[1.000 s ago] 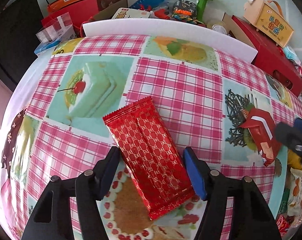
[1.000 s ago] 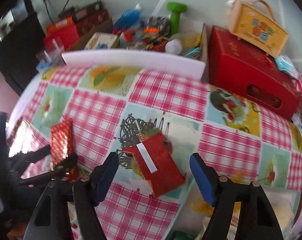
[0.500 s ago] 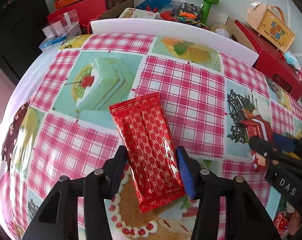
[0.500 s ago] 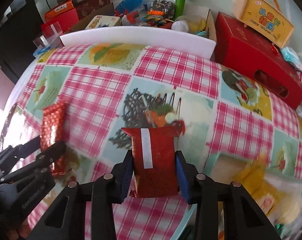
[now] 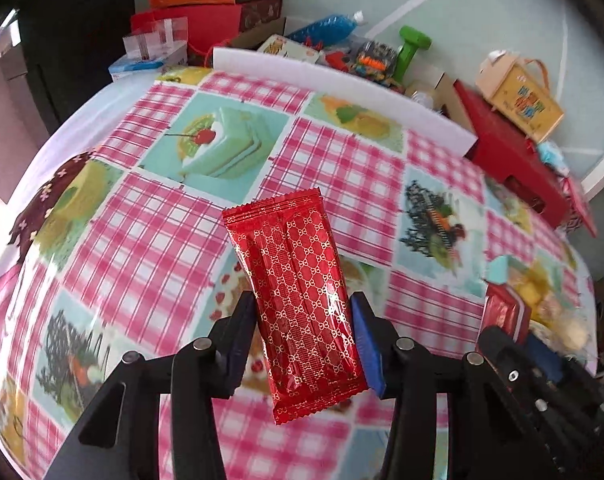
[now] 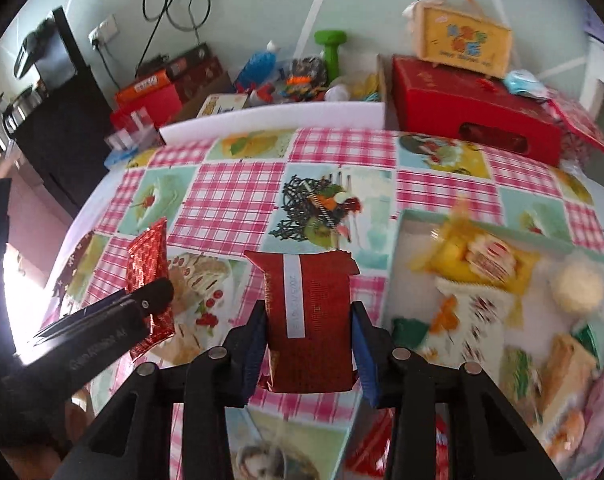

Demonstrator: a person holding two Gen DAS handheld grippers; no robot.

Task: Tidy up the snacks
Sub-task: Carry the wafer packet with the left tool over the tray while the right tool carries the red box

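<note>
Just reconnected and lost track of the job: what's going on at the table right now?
A person is sorting snacks with a gripper in each hand. The left gripper is clamped on a long red patterned packet, held above the checked tablecloth. The right gripper grips a darker red packet with a white strip. To the right sits a tray already holding several snacks, blurred in this view.

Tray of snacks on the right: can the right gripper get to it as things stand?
Probably yes. The tray lies just right of the right gripper, with nothing between them and its top open. The gripper is shut on a dark red packet, so it can drop that in, not grasp anything else.
</note>
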